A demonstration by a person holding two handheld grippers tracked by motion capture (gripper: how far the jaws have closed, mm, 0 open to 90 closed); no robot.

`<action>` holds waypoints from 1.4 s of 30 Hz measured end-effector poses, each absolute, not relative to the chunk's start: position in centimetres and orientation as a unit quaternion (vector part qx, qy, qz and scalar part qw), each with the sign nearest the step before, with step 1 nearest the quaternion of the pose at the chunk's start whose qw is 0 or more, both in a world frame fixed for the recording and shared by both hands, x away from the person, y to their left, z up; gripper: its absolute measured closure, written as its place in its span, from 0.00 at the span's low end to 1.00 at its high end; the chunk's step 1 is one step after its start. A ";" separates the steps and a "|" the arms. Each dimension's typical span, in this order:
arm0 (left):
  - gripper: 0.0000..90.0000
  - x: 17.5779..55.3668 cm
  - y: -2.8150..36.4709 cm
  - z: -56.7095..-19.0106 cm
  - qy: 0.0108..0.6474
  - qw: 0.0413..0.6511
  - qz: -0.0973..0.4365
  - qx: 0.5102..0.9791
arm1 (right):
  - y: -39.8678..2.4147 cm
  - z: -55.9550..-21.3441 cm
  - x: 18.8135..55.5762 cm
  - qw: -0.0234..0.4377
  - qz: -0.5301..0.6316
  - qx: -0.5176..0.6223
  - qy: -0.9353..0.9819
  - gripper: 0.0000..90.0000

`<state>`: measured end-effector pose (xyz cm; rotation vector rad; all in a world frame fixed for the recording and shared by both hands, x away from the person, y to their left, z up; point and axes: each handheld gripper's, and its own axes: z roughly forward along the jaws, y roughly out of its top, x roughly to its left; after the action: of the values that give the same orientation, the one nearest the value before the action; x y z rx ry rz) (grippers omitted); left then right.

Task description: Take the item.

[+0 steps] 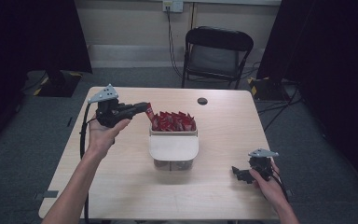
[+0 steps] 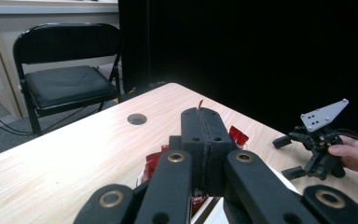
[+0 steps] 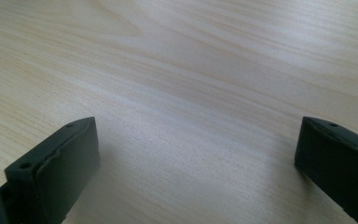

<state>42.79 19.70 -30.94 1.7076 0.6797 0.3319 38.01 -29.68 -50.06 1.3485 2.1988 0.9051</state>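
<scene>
A clear box (image 1: 174, 162) stands mid-table, filled with red packets (image 1: 173, 121); a white lid (image 1: 173, 147) covers its near half. My left gripper (image 1: 145, 108) hangs just above the box's far left corner. It is shut on one red packet (image 1: 149, 113), whose thin edge sticks out past the closed jaws (image 2: 199, 103). More packets (image 2: 237, 135) lie below those jaws. My right gripper (image 1: 237, 172) rests low at the table's near right, also seen across the table (image 2: 317, 149). Its jaws stand wide apart over bare wood (image 3: 196, 154) with nothing between them.
A round cable hole (image 1: 202, 101) (image 2: 136, 119) sits in the tabletop behind the box. A black folding chair (image 1: 216, 51) (image 2: 60, 79) stands beyond the far edge. Dark curtains flank both sides. Bare wood (image 1: 121, 177) lies in front of the box.
</scene>
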 end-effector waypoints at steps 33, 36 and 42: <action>1.00 41.9 22.9 -28.2 0.297 0.605 0.173 0.718 | -29.7 -50.1 38.0 0.203 0.324 0.483 0.788 0.00; 1.00 42.0 23.4 -28.1 0.301 0.604 0.174 0.717 | -29.7 -50.1 38.0 0.203 0.324 0.483 0.788 0.00; 1.00 42.2 24.5 -28.4 0.312 0.599 0.179 0.715 | -29.7 -50.1 38.0 0.203 0.324 0.483 0.788 0.00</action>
<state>42.21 24.48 -28.39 1.6587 0.7242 0.4161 38.01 -29.68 -50.06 1.3483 2.1990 0.9054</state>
